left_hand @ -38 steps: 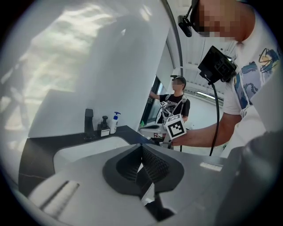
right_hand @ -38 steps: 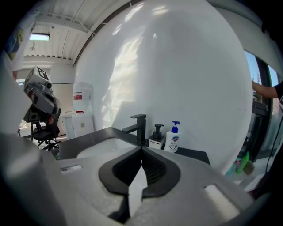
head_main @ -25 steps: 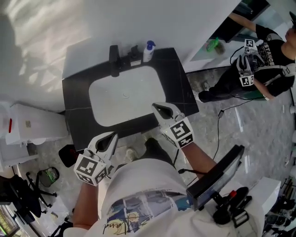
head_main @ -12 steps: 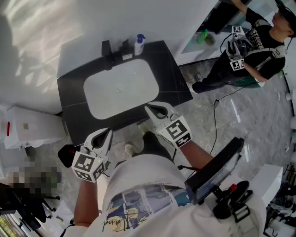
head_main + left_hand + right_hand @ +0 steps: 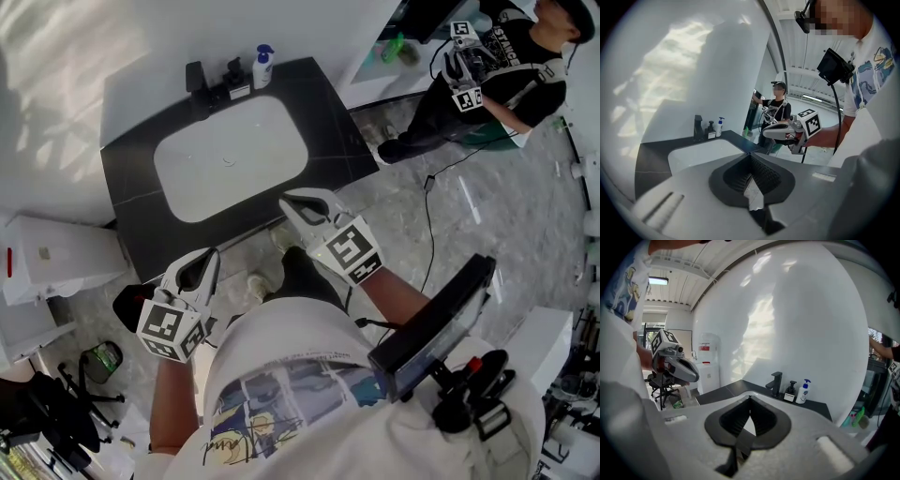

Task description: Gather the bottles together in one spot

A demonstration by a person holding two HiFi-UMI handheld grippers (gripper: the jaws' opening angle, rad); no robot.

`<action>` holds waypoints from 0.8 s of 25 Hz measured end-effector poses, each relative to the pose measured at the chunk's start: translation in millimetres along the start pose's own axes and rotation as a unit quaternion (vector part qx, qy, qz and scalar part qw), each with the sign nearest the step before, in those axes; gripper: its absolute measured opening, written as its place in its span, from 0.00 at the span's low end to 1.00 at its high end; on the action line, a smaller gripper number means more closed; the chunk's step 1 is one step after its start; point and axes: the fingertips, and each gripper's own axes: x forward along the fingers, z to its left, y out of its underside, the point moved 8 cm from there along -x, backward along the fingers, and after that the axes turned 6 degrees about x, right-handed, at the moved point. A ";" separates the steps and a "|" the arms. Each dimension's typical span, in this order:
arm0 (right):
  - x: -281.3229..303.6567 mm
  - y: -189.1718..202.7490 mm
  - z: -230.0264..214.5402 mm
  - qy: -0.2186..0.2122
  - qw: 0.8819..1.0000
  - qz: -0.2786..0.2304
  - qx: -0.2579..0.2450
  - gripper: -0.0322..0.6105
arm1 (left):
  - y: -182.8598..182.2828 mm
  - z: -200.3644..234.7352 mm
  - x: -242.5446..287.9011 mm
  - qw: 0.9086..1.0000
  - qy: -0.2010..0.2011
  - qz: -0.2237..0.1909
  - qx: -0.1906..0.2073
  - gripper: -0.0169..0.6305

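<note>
Two pump bottles at the back edge of a black counter; both grippers closed and empty.
White bottle (image 5: 263, 66) with blue pump stands just beside dark bottle (image 5: 233, 80) and faucet (image 5: 195, 77), behind the white basin (image 5: 230, 155). Left gripper (image 5: 208, 255) and right gripper (image 5: 287, 201) have their jaws together with nothing between them. They are near the counter's (image 5: 333, 127) front edge, well apart from the bottles. Bare counter flanks the basin, with open floor to the right.

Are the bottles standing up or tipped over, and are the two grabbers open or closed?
White pump bottle with blue top: upright at the back of the black counter.
Small dark pump bottle: upright, beside the white one.
Left gripper: shut, empty.
Right gripper: shut, empty.
</note>
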 end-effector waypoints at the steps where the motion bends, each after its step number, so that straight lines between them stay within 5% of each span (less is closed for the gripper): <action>1: -1.6 0.1 1.6 0.000 1.000 0.000 -0.001 0.05 | 0.0 -1.7 -1.2 1.000 0.001 -0.001 0.001 0.03; 20: -6.2 -1.6 18.0 -0.011 1.000 0.000 -0.015 0.05 | 6.2 -9.9 -10.6 1.000 0.007 -0.004 0.006 0.03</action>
